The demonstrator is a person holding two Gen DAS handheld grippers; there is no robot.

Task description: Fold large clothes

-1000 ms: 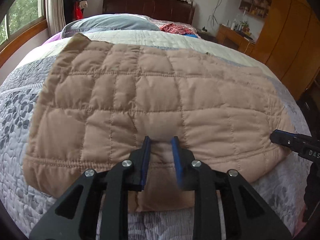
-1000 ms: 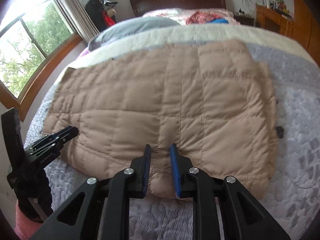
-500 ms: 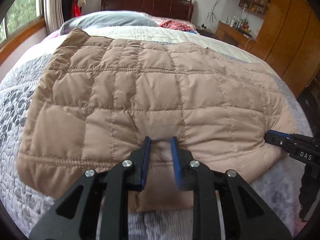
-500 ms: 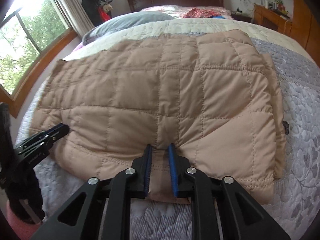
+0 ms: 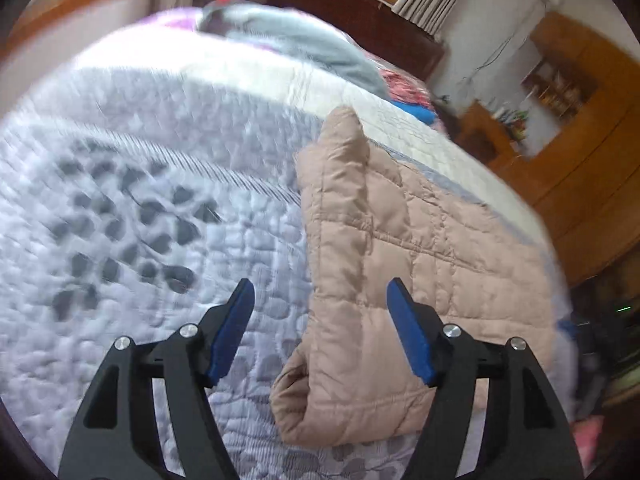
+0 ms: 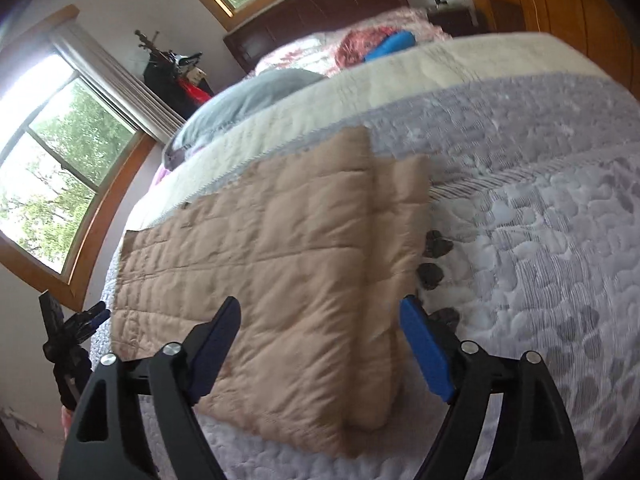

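A tan quilted jacket (image 5: 420, 264) lies folded flat on the grey patterned bedspread (image 5: 140, 220). In the left wrist view my left gripper (image 5: 320, 294) hovers over the jacket's left end. Its jaws are opening wide and the blue pads (image 5: 236, 320) press on nothing. In the right wrist view my right gripper (image 6: 320, 308) hangs over the jacket (image 6: 272, 248) near its right end. Its jaws are opening too, with fabric below them but not pinched. The left gripper (image 6: 86, 318) shows small at the far left of the right wrist view.
A grey pillow (image 6: 248, 96), red and blue clothes (image 6: 376, 46) and a dark headboard (image 6: 320, 12) are at the bed's far end. Windows (image 6: 52, 168) line the left wall. Wooden cabinets (image 5: 592, 152) stand on the right.
Both grippers let go of the jacket's near hem and opened wide. The left one swung to the jacket's left end and the right one to its right end, both rolling.
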